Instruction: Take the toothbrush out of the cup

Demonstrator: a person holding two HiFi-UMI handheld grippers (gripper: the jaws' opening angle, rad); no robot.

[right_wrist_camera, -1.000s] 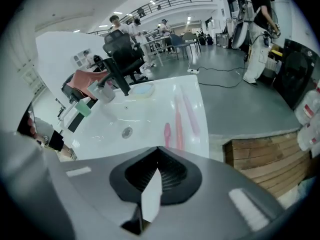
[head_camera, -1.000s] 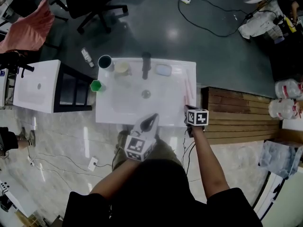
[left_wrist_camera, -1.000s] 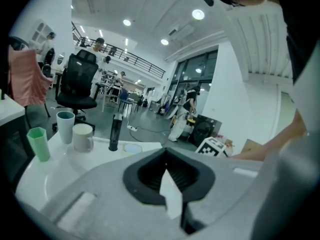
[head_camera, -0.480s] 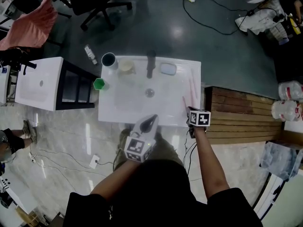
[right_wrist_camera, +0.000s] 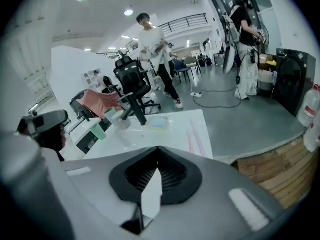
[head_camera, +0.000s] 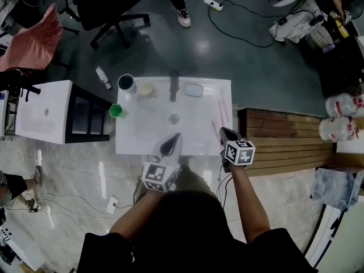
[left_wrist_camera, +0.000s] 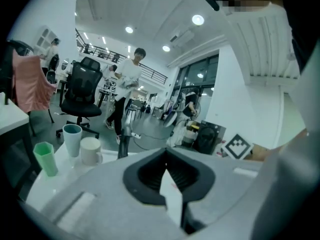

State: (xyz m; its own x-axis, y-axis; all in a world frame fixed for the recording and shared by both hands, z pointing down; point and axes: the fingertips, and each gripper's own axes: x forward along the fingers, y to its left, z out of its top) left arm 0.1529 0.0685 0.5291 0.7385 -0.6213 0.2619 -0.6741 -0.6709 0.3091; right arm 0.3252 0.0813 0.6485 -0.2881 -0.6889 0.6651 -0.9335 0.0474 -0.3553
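Observation:
Two pink toothbrushes (head_camera: 223, 110) lie flat on the right side of the white washbasin top (head_camera: 142, 138), also in the right gripper view (right_wrist_camera: 190, 136). Three cups stand at the far left: a dark teal cup (head_camera: 126, 83), a cream cup (head_camera: 147, 89) and a green cup (head_camera: 116, 110). No toothbrush shows in any of them. My left gripper (head_camera: 172, 140) hangs shut over the basin's near edge, nothing between its jaws (left_wrist_camera: 167, 179). My right gripper (head_camera: 223, 133) is shut and empty at the near right corner (right_wrist_camera: 152, 184), just beside the nearer toothbrush (head_camera: 215, 131).
A black faucet (head_camera: 174, 84) and a blue soap dish (head_camera: 193, 90) stand at the basin's far side. A second white unit (head_camera: 42, 107) is at the left, wooden decking (head_camera: 284, 138) at the right. Office chairs, cables and a walking person (right_wrist_camera: 155, 49) are beyond.
Both grippers stay at the basin's near edge; the right one has lifted slightly. The head view has shifted, and a person's legs now show at the top.

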